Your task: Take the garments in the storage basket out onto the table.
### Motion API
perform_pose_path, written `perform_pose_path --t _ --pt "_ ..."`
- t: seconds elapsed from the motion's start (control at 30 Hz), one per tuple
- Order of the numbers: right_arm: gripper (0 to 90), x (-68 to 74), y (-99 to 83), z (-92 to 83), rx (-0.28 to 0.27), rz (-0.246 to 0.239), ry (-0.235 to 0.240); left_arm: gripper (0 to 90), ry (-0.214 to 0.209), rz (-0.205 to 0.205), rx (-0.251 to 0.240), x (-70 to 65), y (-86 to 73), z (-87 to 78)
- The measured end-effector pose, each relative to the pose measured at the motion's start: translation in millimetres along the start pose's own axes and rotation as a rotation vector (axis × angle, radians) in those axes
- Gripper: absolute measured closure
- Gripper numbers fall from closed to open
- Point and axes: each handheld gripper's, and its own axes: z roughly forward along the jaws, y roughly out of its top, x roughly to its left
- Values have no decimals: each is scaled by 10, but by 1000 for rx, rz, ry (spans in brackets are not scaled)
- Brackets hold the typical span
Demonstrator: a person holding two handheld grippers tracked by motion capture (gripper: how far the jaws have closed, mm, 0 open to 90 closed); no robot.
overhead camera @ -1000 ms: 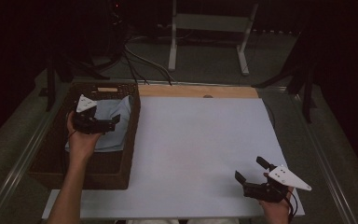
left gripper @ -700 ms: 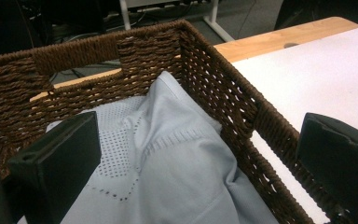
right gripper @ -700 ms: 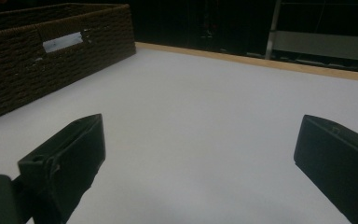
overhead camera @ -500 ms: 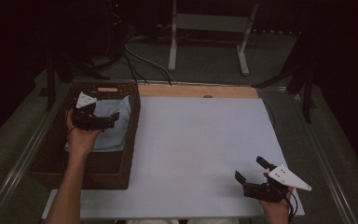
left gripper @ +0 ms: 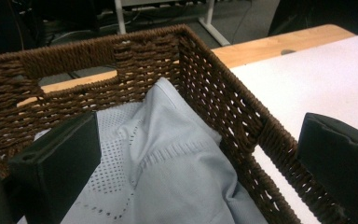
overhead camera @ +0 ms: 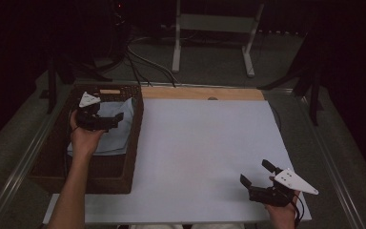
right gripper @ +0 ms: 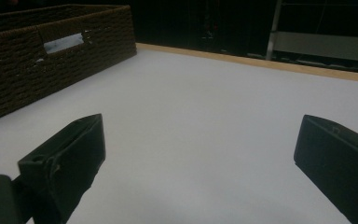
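Observation:
A dark brown wicker basket stands at the table's left, and a crumpled light blue cloth lies inside it. My left gripper hovers over the cloth in the basket's far half. Its jaws are open and point right, with nothing between them. In the left gripper view, the cloth lies under my left gripper, pressed against the basket's far right corner. My right gripper rests open near the front right of the white sheet, holding nothing. From my right gripper, the basket is far off to the left.
A wooden strip runs along the sheet's far edge. Behind the table stand a white metal frame and some cables on the floor. The table's metal rails run along both sides.
My left gripper has drifted slightly toward the basket's far end, still open over the cloth. The right gripper has not moved.

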Motion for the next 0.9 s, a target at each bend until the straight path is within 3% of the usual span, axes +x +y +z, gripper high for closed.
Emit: perform_pose_path --t 0.9 --pt "23 -9 3 -7 -4 0 2 17 17 7 128 56 -133 297"
